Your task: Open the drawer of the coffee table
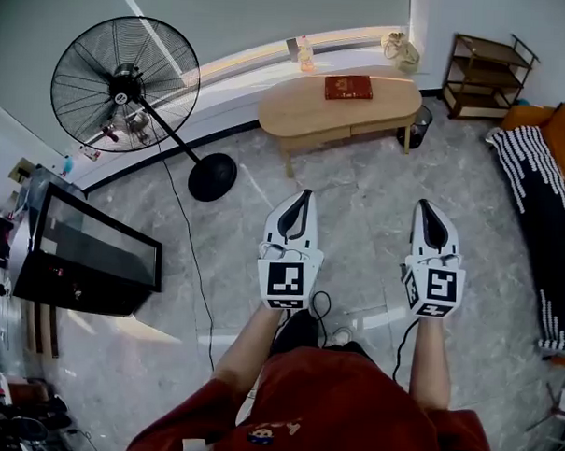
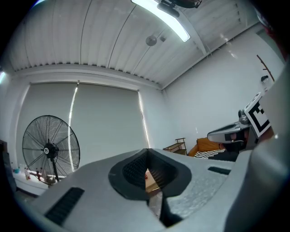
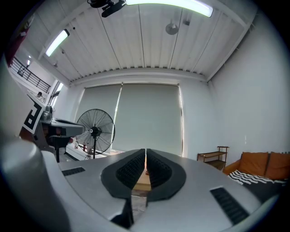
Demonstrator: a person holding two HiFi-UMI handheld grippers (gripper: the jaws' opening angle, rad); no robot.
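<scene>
The coffee table [image 1: 339, 106] is a low oval wooden table at the far side of the room, with a red book [image 1: 348, 87] on top. Its front apron faces me, and I cannot make out a drawer handle from here. Both grippers are held level in front of me, well short of the table and apart from it. My left gripper [image 1: 304, 197] is shut with nothing in it, and so is my right gripper [image 1: 424, 206]. A sliver of the table [image 2: 152, 181] shows behind the closed left gripper [image 2: 147, 155]. The table [image 3: 142, 181] also shows behind the closed right gripper [image 3: 145, 152].
A standing fan [image 1: 125, 84] with a round black base [image 1: 213, 177] stands left of the table. A black glass cabinet [image 1: 85, 253] is at the left. A sofa with a striped blanket [image 1: 535, 212] lines the right wall. A wooden shelf [image 1: 481, 74] and a dark bin [image 1: 418, 123] stand beyond the table.
</scene>
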